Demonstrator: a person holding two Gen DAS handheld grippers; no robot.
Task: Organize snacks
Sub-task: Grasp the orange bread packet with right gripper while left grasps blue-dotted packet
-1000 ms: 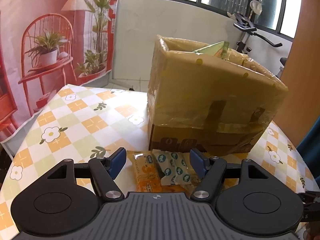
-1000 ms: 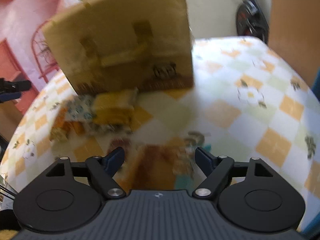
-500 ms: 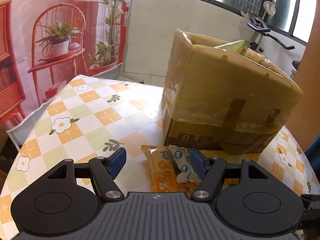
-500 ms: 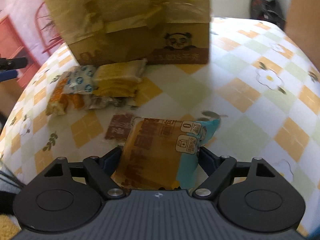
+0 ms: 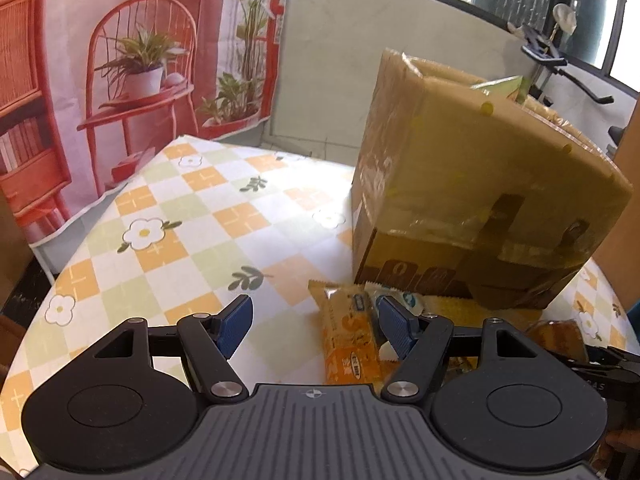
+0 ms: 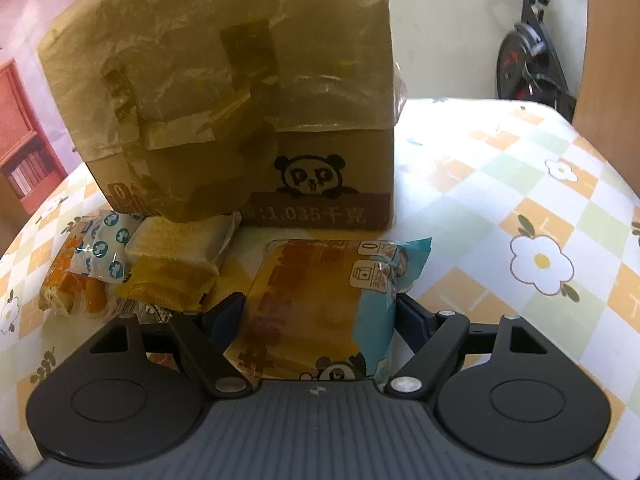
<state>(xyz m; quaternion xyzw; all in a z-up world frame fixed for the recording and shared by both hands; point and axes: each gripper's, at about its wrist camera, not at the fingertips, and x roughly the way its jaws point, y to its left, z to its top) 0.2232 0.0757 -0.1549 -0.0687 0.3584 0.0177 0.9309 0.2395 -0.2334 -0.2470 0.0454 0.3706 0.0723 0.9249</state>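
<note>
A taped cardboard box (image 6: 240, 92) with a panda print stands on the table; it also shows in the left wrist view (image 5: 480, 184), open at the top. My right gripper (image 6: 320, 316) is shut on an orange and blue snack packet (image 6: 324, 300) just in front of the box. Left of it lie several small packets: a pale yellow wafer pack (image 6: 180, 240), a white and blue one (image 6: 104, 248) and an orange one (image 6: 68, 292). My left gripper (image 5: 316, 320) is open and empty above the table, with the orange packet (image 5: 348, 332) by its right finger.
The round table has a checked floral cloth (image 5: 180, 220). A red chair backdrop (image 5: 120, 80) hangs behind on the left. An exercise bike (image 6: 528, 60) stands behind on the right, next to a wooden panel (image 6: 612, 60).
My right gripper has closed on the orange and blue packet and brought it nearer the box. My left gripper has drifted left and back, staying open.
</note>
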